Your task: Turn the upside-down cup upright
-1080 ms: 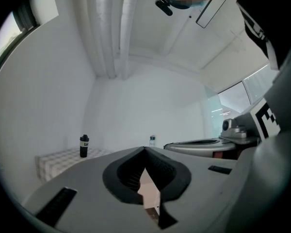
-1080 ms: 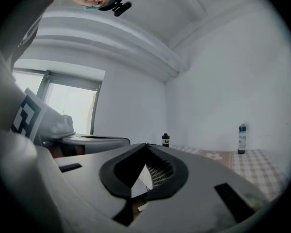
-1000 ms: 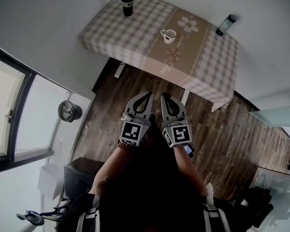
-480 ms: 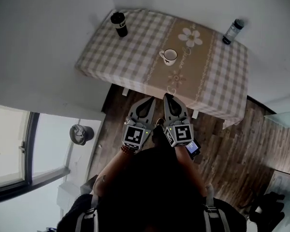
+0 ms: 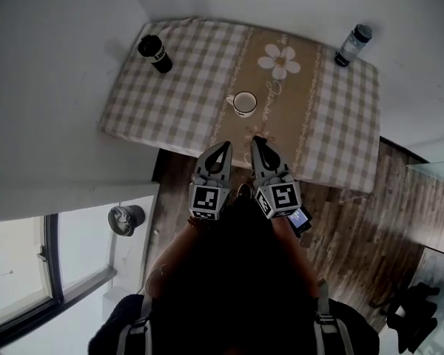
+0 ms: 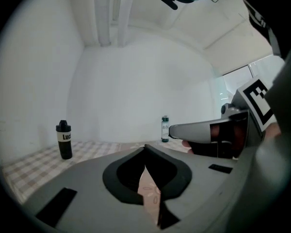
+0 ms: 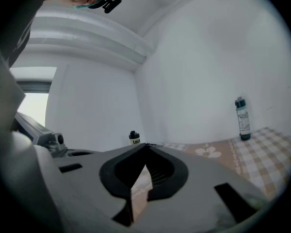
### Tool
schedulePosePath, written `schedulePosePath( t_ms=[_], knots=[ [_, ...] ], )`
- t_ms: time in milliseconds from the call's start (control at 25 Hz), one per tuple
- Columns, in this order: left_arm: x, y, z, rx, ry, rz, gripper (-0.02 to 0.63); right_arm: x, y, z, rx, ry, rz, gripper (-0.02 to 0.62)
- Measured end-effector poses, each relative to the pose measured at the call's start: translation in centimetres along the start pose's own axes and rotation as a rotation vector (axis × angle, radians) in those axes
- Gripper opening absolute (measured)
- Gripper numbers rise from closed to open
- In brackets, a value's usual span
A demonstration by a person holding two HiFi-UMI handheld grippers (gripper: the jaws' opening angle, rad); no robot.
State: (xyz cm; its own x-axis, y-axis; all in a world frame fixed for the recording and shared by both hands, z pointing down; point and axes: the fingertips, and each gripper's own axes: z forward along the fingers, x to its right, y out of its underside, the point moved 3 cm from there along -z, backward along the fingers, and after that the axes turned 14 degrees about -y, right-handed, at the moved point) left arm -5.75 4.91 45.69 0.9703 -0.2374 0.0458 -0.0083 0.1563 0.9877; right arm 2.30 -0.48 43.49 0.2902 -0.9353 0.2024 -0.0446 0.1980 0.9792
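A white cup (image 5: 244,103) with a handle stands in the middle of the checked tablecloth (image 5: 185,95), on its beige runner. From above I cannot tell which way up it is. My left gripper (image 5: 226,146) and right gripper (image 5: 256,140) are side by side at the table's near edge, short of the cup. Both are shut with nothing in them. In the left gripper view the shut jaw tips (image 6: 145,147) point over the cloth, with the right gripper (image 6: 199,130) alongside. The right gripper view shows its shut tips (image 7: 146,144); the cup is hidden in both gripper views.
A black bottle (image 5: 155,53) stands at the table's far left corner and a clear bottle (image 5: 353,44) at the far right. White walls close in behind and to the left. Wooden floor (image 5: 355,220) lies to the right; a round fan-like object (image 5: 126,219) sits low left.
The person has come closer to the table. Both grippers moved forward from over the floor to the table's near edge and stayed shut.
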Motion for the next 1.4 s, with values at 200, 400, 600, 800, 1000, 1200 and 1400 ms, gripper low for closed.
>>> schedulePosePath(
  t_ms=[200,400,600,800,1000,1200,1400],
  knots=[
    [-0.8,2.3,4.2,-0.055,0.004,-0.008,0.009,1.7,0.7,1.6,-0.026,0.002,0.026,0.006],
    [-0.8,4.9,8.5,-0.061,0.074,0.036,0.017,4.4,1.8,2.4,-0.036,0.075,0.034,0.006],
    [-1.8,8.0,11.2,-0.125,0.115,-0.004,0.175,6.2,1.7,3.1,-0.067,0.130,0.015,0.006],
    [-1.4,9.5,13.5,-0.161,0.186,-0.012,0.288,6.7,1.8,4.5,-0.095,0.141,0.028,0.006],
    [-0.2,10.5,15.4,-0.166,0.225,-0.025,0.382,5.1,2.3,6.7,-0.117,0.062,-0.002,0.006],
    [0.2,11.7,17.0,-0.212,0.187,-0.013,0.380,2.8,2.5,7.4,-0.130,-0.049,-0.053,0.006],
    [0.9,12.2,18.7,-0.256,0.154,0.008,0.383,2.7,2.2,6.7,-0.126,-0.068,-0.058,0.006]
  ],
)
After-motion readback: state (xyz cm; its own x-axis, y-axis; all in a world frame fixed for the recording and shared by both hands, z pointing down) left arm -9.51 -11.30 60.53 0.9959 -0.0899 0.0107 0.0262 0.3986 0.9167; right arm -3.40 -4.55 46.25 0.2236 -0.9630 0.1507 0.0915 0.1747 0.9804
